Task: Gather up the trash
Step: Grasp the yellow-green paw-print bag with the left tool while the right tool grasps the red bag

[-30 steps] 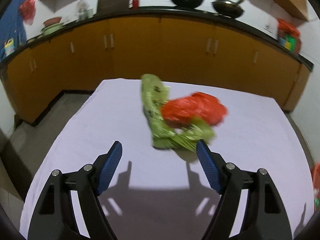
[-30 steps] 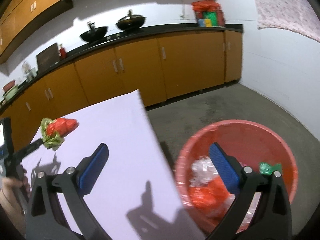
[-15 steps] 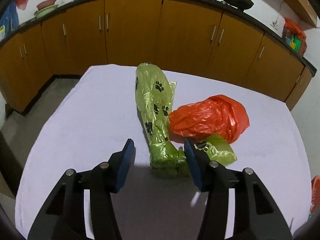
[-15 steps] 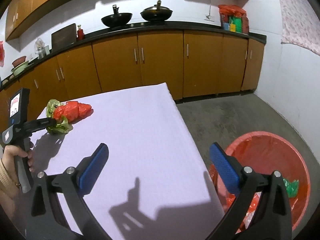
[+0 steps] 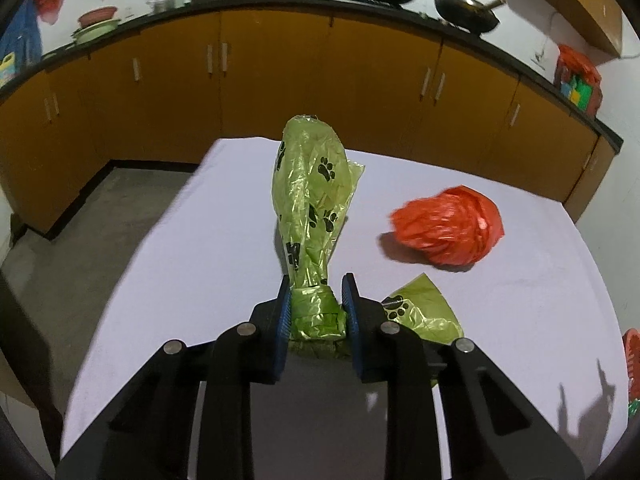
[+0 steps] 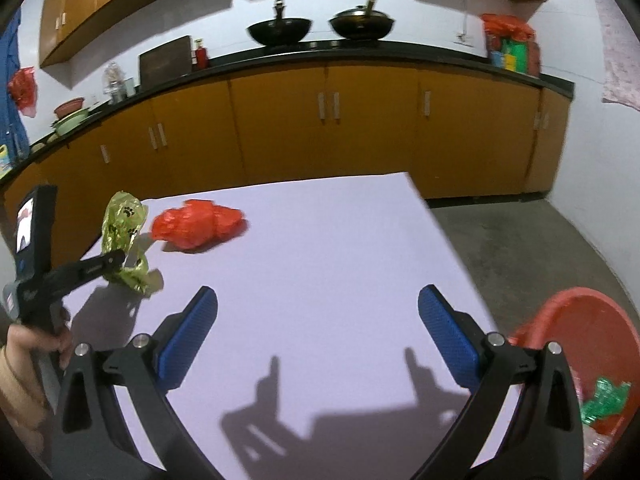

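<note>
Green paw-print bag point(image 5: 310, 200) clamped in left tool point(image 5: 316, 312); one red bag point(image 5: 450, 226), perhaps crumpled; right tool point(image 6: 318, 334) apart.

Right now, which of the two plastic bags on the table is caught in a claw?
The green bag with black paw prints: the left claw pinches its bunched end. The red bag lies loose on the table, untouched.

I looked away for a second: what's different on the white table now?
The left claw has just closed onto the rolled end of the green paw-print plastic bag, raising it. The crumpled red plastic bag, earlier touching it, now lies apart. The right claw swung from the red bin over the table, still open.
</note>
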Demonstrator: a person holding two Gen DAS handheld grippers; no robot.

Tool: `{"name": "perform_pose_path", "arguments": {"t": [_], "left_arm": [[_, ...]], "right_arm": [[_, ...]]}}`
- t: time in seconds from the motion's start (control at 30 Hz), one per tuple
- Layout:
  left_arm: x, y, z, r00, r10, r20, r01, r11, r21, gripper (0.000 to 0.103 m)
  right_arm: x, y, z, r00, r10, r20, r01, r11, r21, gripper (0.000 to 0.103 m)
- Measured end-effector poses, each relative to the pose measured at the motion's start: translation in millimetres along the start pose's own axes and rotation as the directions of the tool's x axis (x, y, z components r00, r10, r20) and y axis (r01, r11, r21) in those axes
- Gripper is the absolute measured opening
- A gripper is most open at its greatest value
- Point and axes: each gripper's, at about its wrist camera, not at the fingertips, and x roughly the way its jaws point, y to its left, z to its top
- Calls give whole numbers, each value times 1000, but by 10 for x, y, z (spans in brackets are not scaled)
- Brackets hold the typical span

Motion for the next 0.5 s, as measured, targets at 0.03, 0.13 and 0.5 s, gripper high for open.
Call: {"name": "perform_pose_path", "arguments": {"t": [0.03,0.13,0.5], "left_arm": [[-42,74,-8,1000,2,5,-2,1000,-10,25],[-133,296,-10,1000,9,18,-8,999,-52,25],[-333,930,24,993,101,64,-89,983,-160,25]], "right_arm": [[81,80,25,1000,16,-8,-16,1000,-5,99],[309,302,124,998,55,-28,-55,998,-18,99],[1212,1053,669,990,126,-66,-125,992,21,99]]}}
